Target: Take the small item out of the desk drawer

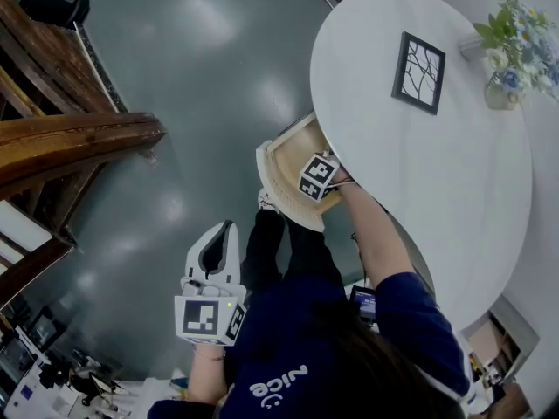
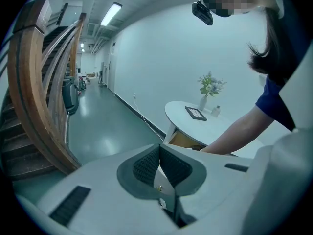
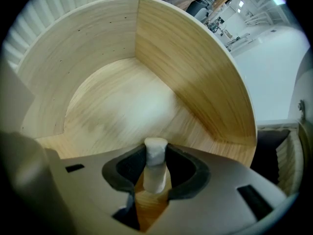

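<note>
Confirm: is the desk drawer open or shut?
Open. The drawer juts out from under the white table; the right tongs hold a small white item inside it.

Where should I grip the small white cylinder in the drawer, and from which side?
Pinch the white cylinder across its round sides near the top, coming from above: it seems to stand upright on the drawer floor, walled around. The right hand-held gripper grips it that way.

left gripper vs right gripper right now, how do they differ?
The left gripper is shut on nothing; the right gripper is closed on a small white cylinder. The left gripper hangs over the floor; the right gripper reaches down into the wooden drawer. Both are the same design.
</note>
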{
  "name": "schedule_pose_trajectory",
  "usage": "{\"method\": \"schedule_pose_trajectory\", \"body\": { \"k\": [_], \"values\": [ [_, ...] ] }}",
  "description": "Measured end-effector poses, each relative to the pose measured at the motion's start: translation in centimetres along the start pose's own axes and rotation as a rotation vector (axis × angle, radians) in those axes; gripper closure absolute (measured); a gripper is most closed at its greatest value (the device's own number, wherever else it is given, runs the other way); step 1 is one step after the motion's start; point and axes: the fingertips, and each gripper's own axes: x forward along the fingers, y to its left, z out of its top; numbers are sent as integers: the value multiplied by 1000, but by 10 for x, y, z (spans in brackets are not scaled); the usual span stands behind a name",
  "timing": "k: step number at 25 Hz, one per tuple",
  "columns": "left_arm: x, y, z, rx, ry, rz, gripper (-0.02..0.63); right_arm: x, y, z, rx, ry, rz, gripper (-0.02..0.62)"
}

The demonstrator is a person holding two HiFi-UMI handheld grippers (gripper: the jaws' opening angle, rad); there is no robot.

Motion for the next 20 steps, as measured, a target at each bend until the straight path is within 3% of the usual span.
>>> {"method": "schedule_pose_trajectory", "body": {
  "k": [9, 20],
  "values": [
    [-4, -1, -1, -3, -5, -11, 603, -16, -4, 5, 28, -72, -39, 460],
    [-12, -9, 11, 17, -50, -45, 603, -54, 6, 22, 133, -171, 17, 462]
  ]
}}
